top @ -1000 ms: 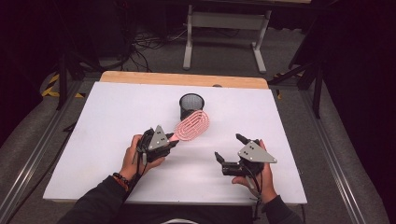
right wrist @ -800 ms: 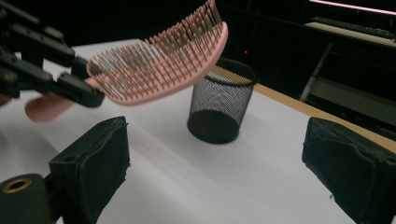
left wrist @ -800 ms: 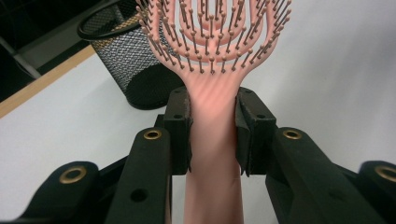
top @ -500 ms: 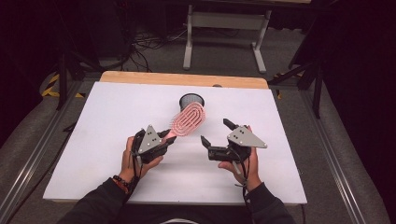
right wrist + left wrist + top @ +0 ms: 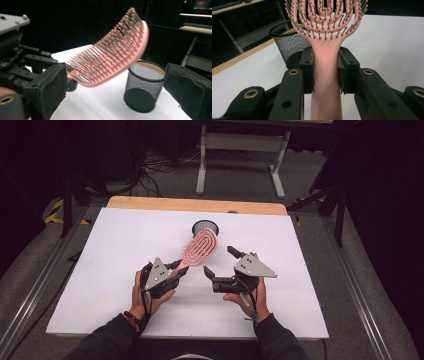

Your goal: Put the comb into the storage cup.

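Clamping the pink hairbrush handle, the left tongs sit closed; right tongs beside it gape empty; no legible markings.

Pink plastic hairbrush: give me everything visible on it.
The pink plastic hairbrush has an oval, vented head of looping ribs set with ball-tipped bristles, and a plain smooth handle. The left gripper is shut on the handle just below the head, holding it off the white table, head angled up over the black mesh cup. Right gripper is open beside the head, not touching.
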`<state>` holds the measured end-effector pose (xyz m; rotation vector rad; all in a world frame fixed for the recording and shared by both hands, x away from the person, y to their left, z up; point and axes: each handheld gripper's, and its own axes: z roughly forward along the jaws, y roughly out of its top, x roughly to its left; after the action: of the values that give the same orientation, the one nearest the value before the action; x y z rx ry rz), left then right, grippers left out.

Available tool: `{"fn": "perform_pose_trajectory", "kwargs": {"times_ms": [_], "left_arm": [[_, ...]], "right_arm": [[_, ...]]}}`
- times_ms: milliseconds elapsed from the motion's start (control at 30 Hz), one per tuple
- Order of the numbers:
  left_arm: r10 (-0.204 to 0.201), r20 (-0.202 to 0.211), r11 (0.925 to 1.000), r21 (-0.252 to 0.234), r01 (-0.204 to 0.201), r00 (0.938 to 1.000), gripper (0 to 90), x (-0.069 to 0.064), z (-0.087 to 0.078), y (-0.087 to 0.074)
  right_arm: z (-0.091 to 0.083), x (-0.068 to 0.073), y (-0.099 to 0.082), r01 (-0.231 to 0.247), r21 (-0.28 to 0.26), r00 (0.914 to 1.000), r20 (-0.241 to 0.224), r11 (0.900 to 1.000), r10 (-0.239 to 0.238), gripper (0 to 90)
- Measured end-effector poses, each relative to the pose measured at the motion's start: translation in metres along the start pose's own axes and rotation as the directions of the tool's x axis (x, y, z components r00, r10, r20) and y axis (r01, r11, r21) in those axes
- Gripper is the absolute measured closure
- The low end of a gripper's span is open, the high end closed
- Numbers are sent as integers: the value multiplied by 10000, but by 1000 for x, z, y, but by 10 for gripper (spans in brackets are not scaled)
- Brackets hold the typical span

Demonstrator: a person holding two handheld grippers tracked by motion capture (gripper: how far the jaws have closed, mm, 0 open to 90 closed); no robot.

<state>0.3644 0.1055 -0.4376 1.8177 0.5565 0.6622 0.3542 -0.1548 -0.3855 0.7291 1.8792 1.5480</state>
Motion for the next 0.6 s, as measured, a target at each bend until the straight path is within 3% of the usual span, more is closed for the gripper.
{"fn": "perform_pose_trajectory", "kwargs": {"times_ms": [233,433,600], "left_arm": [[-1,75,9997,-255,3,10000,695,-9,3,-3],[239,329,9992,-333,-228,9992,696,-18,6,-3],[272,439,9994,-214,-263,9987,695,-20,9,-5]], "right_arm": [[8,1,1,-447,-71,9990,-62,9990,446,59],[16,-4,-3,-1447,13,9892,-255,9895,1446,93],[9,-4,3,-1693,-848,9854,-298,9819,1674,314]]}}
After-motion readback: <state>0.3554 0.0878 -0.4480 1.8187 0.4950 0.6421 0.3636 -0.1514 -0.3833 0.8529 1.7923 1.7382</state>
